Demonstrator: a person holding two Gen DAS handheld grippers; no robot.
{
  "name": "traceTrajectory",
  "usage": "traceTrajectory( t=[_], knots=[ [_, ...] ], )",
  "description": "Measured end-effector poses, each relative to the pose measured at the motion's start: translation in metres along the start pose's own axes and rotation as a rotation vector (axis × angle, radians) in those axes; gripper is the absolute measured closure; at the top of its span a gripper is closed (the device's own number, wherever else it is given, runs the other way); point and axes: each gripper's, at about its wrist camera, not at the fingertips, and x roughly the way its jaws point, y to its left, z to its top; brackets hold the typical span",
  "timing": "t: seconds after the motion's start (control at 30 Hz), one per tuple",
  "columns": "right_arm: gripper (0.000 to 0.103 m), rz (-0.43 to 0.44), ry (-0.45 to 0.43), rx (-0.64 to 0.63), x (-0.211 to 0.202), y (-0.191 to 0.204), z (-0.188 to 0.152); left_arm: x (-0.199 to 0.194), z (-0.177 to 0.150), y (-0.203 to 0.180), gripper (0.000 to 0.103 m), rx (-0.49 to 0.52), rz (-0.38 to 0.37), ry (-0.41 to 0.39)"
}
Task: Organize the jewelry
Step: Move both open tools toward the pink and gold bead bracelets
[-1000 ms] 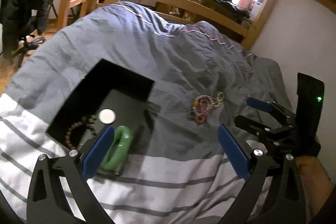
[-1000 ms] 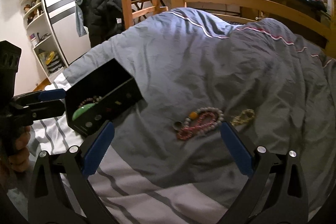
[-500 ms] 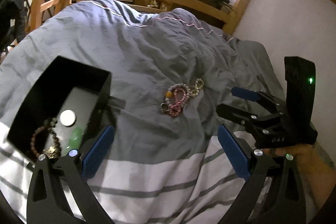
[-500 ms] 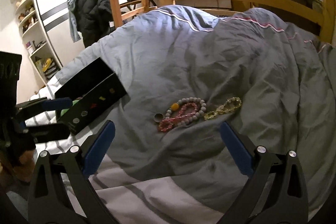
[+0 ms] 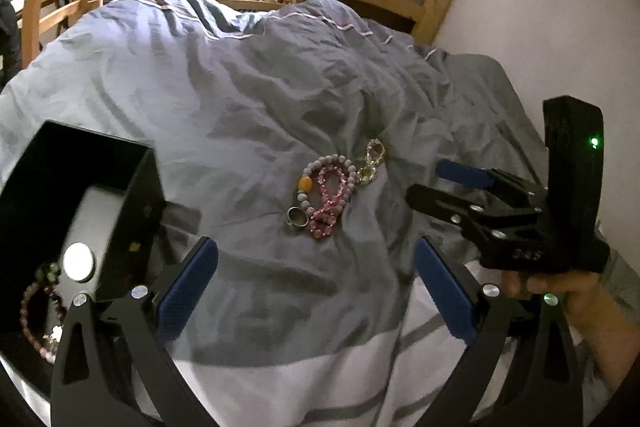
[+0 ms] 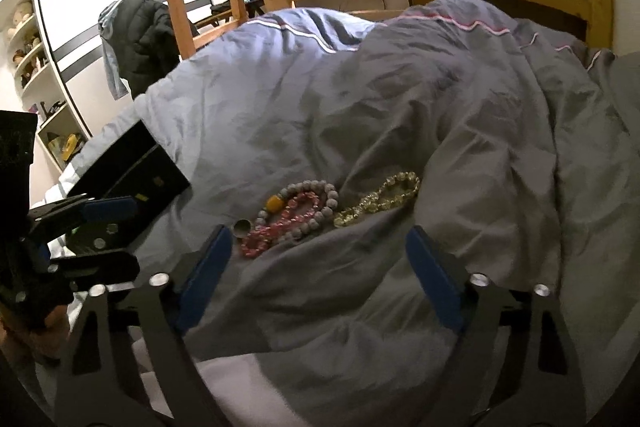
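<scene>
Both claws are spread wide with nothing in them. The left claw (image 5: 316, 283) has two blue ribbed pads on black plastic arms, same deal on the right claw (image 6: 320, 263), and both hover over the bed (image 5: 224, 99), which wears a rumpled grey duvet with a white striped band along its near edge.

Loose on the duvet, roughly mid-bed, I count four pieces in one little heap: a grey bead bracelet (image 5: 347, 175) with a single amber bead, a pink bracelet (image 5: 329, 201) of small glossy beads lying inside it in a twisted loop, a yellow bracelet (image 5: 372, 163) of clear faceted beads touching its far side, and one plain metal ring (image 5: 297, 217) at the near end, just touching the grey beads. From the right wrist view the same four show up: grey (image 6: 320, 203), pink (image 6: 276, 223), yellow (image 6: 380, 199), ring (image 6: 242, 227).

Toward the bed's left edge sits one black box (image 5: 136, 211), rectangular, smooth and matte, open on top. Inside it I can make out one brown bead bracelet (image 5: 32, 311) and one white round disc (image 5: 79, 262); the rest of the inside is too dark to tell.
</scene>
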Motion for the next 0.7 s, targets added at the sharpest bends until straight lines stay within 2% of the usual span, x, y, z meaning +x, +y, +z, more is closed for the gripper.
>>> traceTrajectory(
  t=[0.1, 0.17, 0.23, 0.33, 0.47, 0.7],
  knots=[
    [0.019, 0.013, 0.001, 0.002, 0.008, 0.0, 0.001, 0.01, 0.002, -0.001, 0.007, 0.014, 0.0, 0.006],
    [0.025, 0.019, 0.009, -0.004, 0.013, 0.001, 0.001, 0.017, 0.004, 0.0, 0.008, 0.02, 0.006, 0.01],
    [0.027, 0.018, 0.021, -0.008, 0.02, 0.001, 0.001, 0.025, 0.007, 0.003, 0.017, 0.019, 0.003, 0.022],
    [0.028, 0.019, 0.019, 0.004, 0.025, -0.002, 0.003, 0.037, 0.01, 0.009, 0.02, 0.008, 0.002, 0.032],
    [0.034, -0.011, 0.034, 0.021, 0.034, -0.007, 0.01, 0.049, 0.013, 0.01, 0.033, 0.015, -0.012, 0.047],
    [0.041, -0.063, 0.07, 0.034, 0.055, -0.014, 0.009, 0.07, 0.017, 0.008, 0.044, 0.033, -0.01, 0.066]
  ],
)
